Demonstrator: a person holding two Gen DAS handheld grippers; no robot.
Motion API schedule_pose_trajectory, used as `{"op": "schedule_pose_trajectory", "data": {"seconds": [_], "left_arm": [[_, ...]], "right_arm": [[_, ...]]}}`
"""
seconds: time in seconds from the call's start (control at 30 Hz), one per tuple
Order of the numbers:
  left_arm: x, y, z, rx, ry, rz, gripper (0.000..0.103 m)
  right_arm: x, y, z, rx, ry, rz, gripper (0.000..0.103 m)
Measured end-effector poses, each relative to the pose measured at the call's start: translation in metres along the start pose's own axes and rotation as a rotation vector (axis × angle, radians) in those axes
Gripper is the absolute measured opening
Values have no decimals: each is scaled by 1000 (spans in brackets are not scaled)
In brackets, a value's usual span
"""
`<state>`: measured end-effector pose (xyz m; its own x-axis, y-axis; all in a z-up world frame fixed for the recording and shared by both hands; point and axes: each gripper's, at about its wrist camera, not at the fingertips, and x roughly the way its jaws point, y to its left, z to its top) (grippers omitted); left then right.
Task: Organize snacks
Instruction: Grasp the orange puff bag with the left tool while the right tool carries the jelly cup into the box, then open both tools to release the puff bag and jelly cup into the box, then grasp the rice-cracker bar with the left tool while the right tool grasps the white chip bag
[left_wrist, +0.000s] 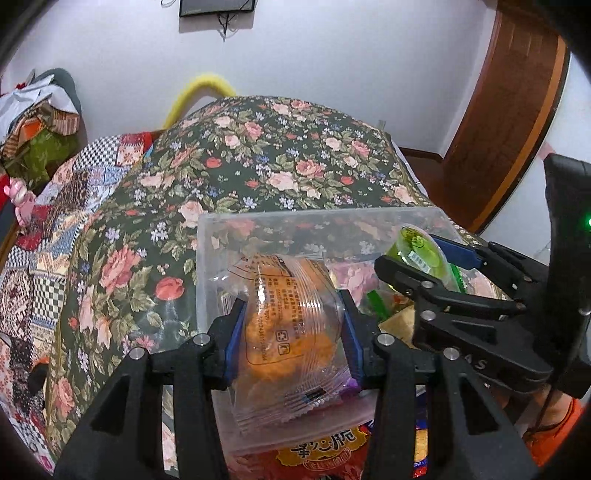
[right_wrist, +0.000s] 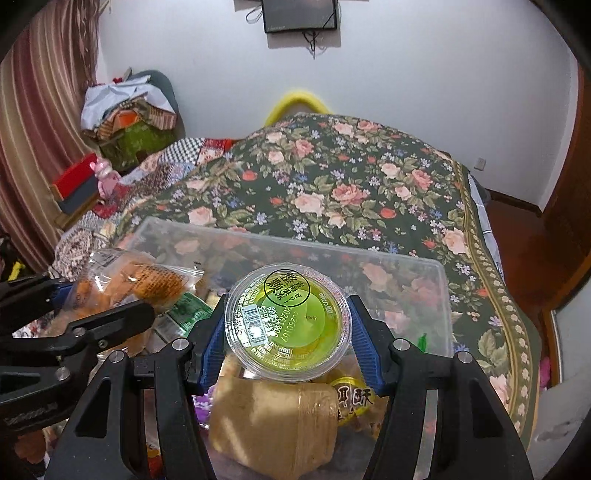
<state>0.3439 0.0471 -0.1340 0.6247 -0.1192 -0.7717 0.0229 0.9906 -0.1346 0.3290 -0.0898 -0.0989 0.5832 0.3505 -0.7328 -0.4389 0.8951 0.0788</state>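
Snacks: one crinkly clear-wrapped orange pastry (left_wrist: 288, 325) clamped in my left jaws | one round green jelly cup (right_wrist: 288, 321) clamped in my right | one clear plastic bin (right_wrist: 439, 295) below.

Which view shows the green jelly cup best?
The right wrist view. There the jelly cup sits centred between the right tool's blue pads, its whole lid, print and barcode readable. The left wrist view shows the same cup only at the right side, tilted and partly covered by that tool's black finger.
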Motion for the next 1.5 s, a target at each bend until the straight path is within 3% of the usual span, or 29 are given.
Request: {"op": "schedule_pose_trajectory", "data": {"seconds": [0.1,0.17,0.23,0.4,0.83,1.2,1.5], "left_arm": [[1,0,-2,0,7,8,48],[0,-1,-4,4,12,15,50],[-3,0,-5,-1,13,24,56],[-26,-1,-8,-5,-37,26,69],[-85,-15,-48,69,-75,23,75],[-116,-19,-113,98,-72,30,82],[-105,-18,-155,76,-5,-14,83]], "right_arm": [[2,1,-3,-10,10,-14,61],[-4,3,-3,-19,-4,-20,69],[-12,5,-3,-24,-27,-39,74],[-33,3,-4,-9,-59,-10,76],[-97,13,-51,-16,-99,43,77],[-108,5,-117,38,-8,62,77],[-80,11,-151,68,110,80,77]]}}
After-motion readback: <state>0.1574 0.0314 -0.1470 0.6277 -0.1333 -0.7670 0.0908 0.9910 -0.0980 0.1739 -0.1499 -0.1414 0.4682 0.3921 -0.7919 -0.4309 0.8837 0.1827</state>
